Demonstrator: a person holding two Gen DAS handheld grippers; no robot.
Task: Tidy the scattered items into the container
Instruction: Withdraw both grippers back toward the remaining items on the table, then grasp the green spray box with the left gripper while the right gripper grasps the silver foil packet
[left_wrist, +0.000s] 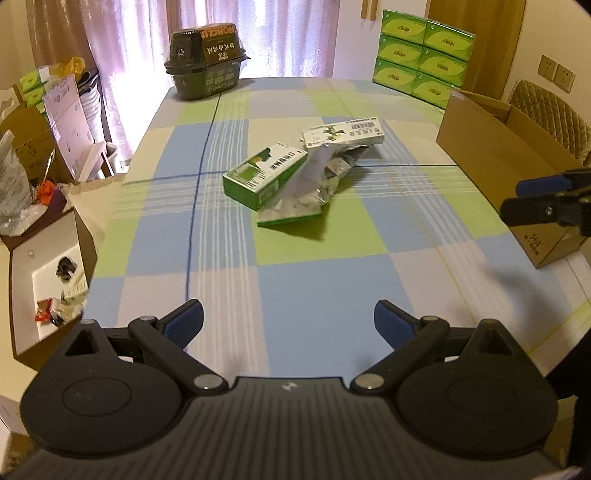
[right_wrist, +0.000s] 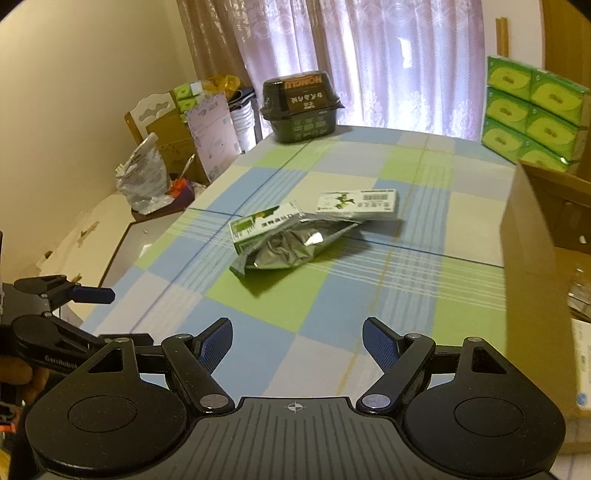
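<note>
Checked tablecloth (left_wrist: 295, 288), boxes (left_wrist: 264, 177), jaws apart

A crinkled, shiny foil pouch (right_wrist: 284, 249) lies on seemingly matt checked cloth (right_wrist: 332, 314).

Daylight glows through the curtains (left_wrist: 207, 22) behind the tabletop (left_wrist: 295, 258), blowing out beside them. Soft shadows fall toward the camera. Fisheye bends the edges; slight blur throughout.

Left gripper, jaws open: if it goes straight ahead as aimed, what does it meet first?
Probably the silver foil pouch in the pile mid-table, with the green box just beside it. Only bare tablecloth lies before that. The left gripper looks raised, so depth is uncertain.
</note>
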